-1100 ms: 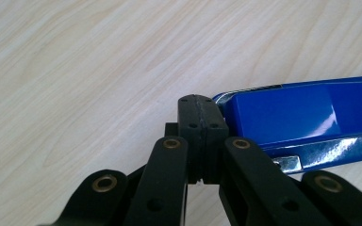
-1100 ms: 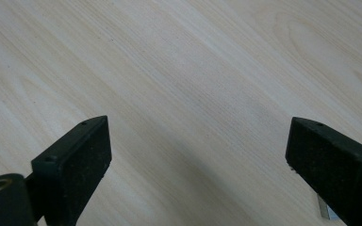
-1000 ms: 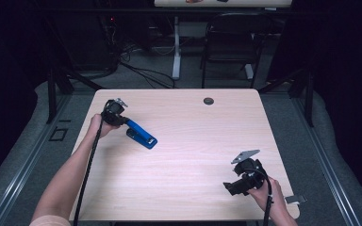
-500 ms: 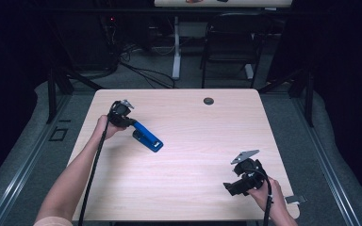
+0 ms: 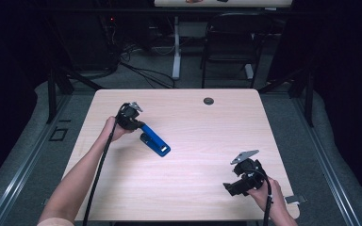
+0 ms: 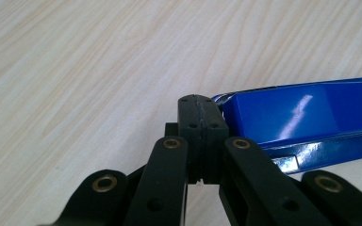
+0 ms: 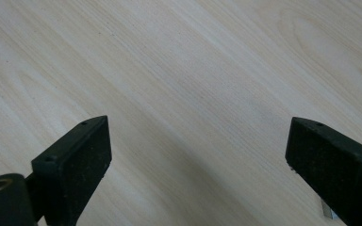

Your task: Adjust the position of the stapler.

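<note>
Nearest the person, the right claw [image 5: 231, 187] rests low over the front right part of the desk [image 5: 188, 188], close to the front edge and not far from the right edge. Its jaws stand wide apart and released, with bare wood grain between them in the right gripper view [image 7: 195, 155]. A small grey tab [image 5: 293, 199] sticks out past the desk's front right corner, just beside the right hand [image 5: 264, 195].

A broad stretch of open desk lies between the two hands, and the whole middle and far right of the top is free.

Farther in, on the left half, the blue stapler [image 5: 155, 140] lies flat on the desk, pointing diagonally toward the middle, well clear of the left edge. The left claw [image 5: 135, 123] sits at the stapler's far left end, held by the left hand [image 5: 113, 129]. In the left gripper view the left claw [image 6: 200, 120] is clenched, pads pressed together on nothing, their side right against the end of the stapler [image 6: 306, 113]. No brand or lettering can be read on the stapler's glossy top.

Toward the far edge sits a small round dark grommet [image 5: 209, 100], right of centre. Beyond the desk are a chair [image 5: 231, 47] and loose cables on the floor [image 5: 141, 70]
</note>
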